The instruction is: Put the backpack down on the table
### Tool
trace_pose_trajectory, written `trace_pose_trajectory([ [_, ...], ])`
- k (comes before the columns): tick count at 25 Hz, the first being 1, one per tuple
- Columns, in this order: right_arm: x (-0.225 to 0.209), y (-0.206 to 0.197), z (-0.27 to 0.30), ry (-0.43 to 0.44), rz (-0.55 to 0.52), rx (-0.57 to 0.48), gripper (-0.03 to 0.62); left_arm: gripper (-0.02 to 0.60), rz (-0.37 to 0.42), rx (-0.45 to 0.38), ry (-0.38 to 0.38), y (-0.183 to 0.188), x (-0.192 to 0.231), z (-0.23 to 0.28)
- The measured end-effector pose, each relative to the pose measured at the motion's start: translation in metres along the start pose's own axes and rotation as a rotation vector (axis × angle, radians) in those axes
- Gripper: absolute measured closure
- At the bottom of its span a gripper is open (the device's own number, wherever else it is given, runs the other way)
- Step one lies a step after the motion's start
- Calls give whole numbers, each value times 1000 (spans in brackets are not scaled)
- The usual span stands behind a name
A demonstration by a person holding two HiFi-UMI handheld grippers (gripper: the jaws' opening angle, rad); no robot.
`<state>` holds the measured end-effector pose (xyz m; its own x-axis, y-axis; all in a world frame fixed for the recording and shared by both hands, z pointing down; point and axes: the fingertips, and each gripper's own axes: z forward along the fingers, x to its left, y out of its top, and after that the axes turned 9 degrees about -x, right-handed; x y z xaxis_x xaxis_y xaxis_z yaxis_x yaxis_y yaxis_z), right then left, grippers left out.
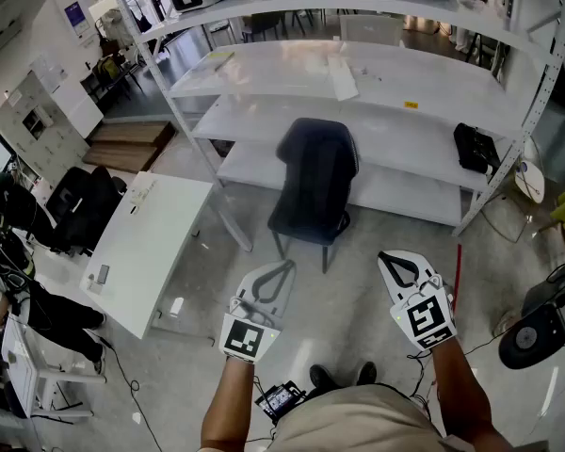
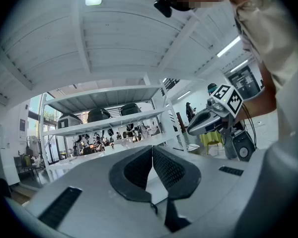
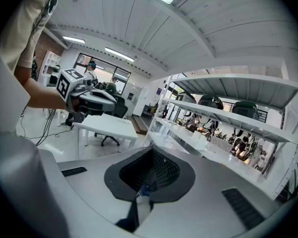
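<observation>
Both grippers hang side by side in front of the person, above the floor. My left gripper (image 1: 281,267) (image 2: 152,148) is shut with nothing between its jaws. So is my right gripper (image 1: 393,258) (image 3: 151,150). Each also shows from the side in the other's view. Several dark bags (image 2: 98,114) (image 3: 210,102) sit on the top shelf of the white rack (image 1: 358,83). A small black bag (image 1: 476,147) lies on a lower shelf at the right. The white table (image 1: 146,243) stands to the left, apart from both grippers.
A black chair (image 1: 315,182) stands straight ahead between me and the rack. People sit at desks at the far left (image 1: 19,252). A black round device (image 1: 541,328) and cables lie on the floor at the right. Bare floor lies under the grippers.
</observation>
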<state>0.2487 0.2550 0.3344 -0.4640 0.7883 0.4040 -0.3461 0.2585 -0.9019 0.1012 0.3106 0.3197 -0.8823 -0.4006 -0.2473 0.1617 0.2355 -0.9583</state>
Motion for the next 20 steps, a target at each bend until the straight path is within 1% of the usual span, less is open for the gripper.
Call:
trace_pose_trajectory([
  [10,-3,-2,2,-12,15,4,569,566,5,5,-8,-2,1,2],
  [20,-1,-1,8,-27,57,-10,569,566,-8,20,-14,-7,6,-2],
])
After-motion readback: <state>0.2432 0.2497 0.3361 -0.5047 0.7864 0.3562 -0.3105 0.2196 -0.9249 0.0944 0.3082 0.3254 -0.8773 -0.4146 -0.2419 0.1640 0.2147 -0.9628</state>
